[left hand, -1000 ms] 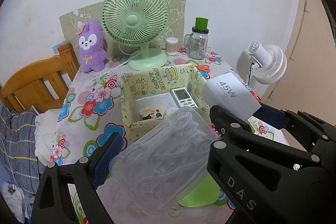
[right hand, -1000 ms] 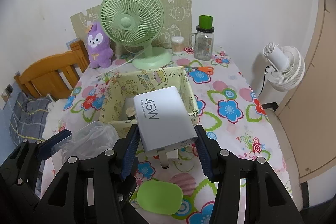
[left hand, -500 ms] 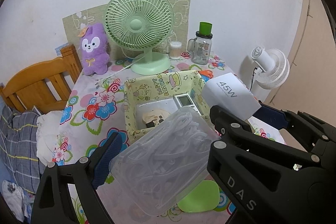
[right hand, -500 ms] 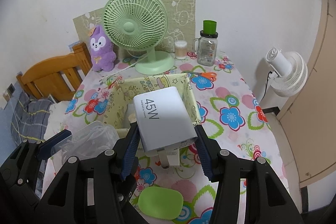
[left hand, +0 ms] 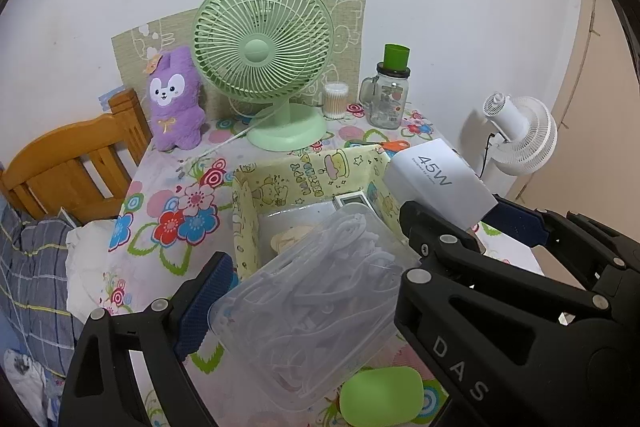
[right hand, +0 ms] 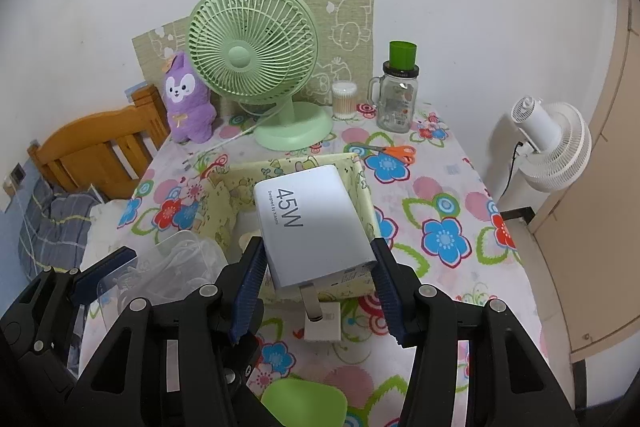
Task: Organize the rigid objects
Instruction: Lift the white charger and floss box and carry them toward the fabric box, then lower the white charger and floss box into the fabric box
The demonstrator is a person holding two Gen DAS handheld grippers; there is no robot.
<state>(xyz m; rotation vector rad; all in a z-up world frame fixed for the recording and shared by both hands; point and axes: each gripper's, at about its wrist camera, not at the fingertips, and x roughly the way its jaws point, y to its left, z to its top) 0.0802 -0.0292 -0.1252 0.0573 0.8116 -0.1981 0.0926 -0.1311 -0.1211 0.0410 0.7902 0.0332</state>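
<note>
— Hand-held gripper on the right [right hand: 318,293] is clamping the white 45W charger [right hand: 314,225] between its blue pads [right hand: 248,291], isn't it?

— Yes, closed snugly on both sides, with the charger's prongs pointing back toward the camera. It is hanging above the near right corner of the yellow cartoon-print box [right hand: 360,179].

— And the left hand-held gripper [left hand: 308,291]?

— It is gripping a clear plastic container [left hand: 316,307] of white cables, tilted, over the near edge of that box [left hand: 244,211]. One blue pad [left hand: 204,307] is pressing its left wall.

— What is lying inside the box?

— A small white device with a screen [left hand: 352,201] is showing at the far right.

— Further out?

— On the floral bench [right hand: 448,203], a green lid [right hand: 304,403] is lying nearest, orange scissors [right hand: 388,151] are sitting beyond the box, and a green fan [right hand: 256,67], a purple plush [right hand: 188,99], a cotton-swab tub [right hand: 344,99] and a glass jar [right hand: 398,99] are standing along the far wall.
</note>
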